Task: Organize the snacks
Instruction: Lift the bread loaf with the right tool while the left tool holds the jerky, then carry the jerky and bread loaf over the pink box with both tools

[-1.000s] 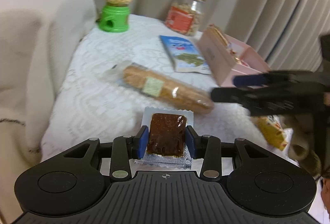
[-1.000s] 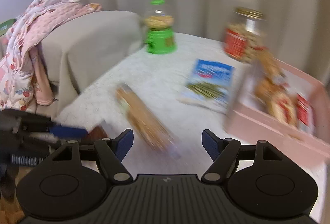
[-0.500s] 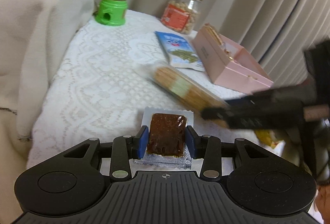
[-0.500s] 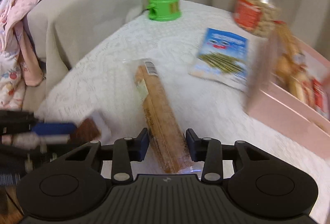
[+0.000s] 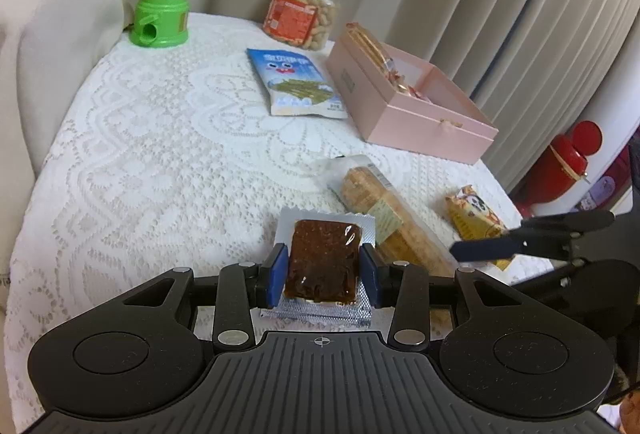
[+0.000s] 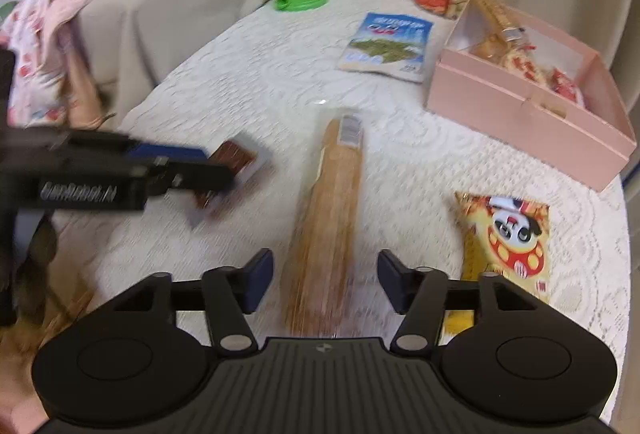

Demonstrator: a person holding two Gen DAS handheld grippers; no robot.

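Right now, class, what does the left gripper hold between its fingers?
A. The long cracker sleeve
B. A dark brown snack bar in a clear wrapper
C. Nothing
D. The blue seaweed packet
B: in the left wrist view the left gripper has its blue pads pressed on the dark brown snack bar.

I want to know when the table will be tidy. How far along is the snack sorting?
Done: several packets lie in the pink box. In hand: the left tongs grip a brown snack bar in clear wrap; the right tongs, jaws just opening, straddle the long biscuit sleeve. Left: blue-green pouch, yellow panda packet.
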